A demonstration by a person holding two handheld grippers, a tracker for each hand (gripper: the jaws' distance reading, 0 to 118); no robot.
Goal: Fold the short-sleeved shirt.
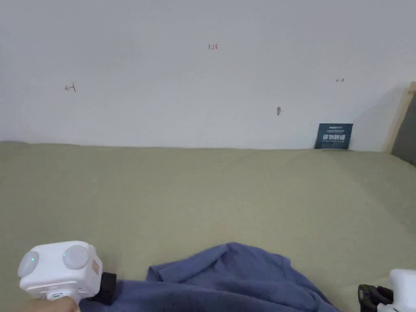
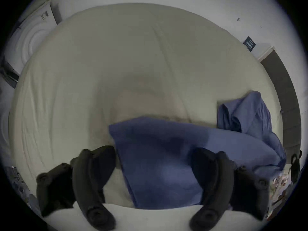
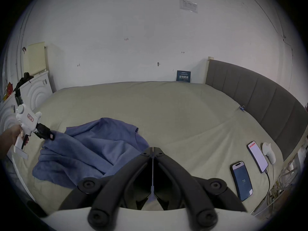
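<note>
Hovering spread over shirt (image 2: 160, 159), left gripper (image 2: 153, 153); right gripper (image 3: 152, 148) pinched together.

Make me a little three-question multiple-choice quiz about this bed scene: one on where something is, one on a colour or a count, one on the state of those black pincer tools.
1. Where do the two smartphones lie?
A. on the olive-green bedsheet, near the grey padded headboard
B. on top of the shirt
C. on the floor

2. What colour is the crumpled cotton short-sleeved shirt?
A. red
B. blue
C. white

3. How do the jaws of the right gripper stand?
A. wide apart
B. clamped on a phone
C. pressed together at the tips

Answers:
1 A: the right gripper view shows both phones flat on the sheet beside the headboard.
2 B: the fabric is blue in every view.
3 C: the tips meet with no gap, whereas the left gripper is spread wide over the shirt.
</note>
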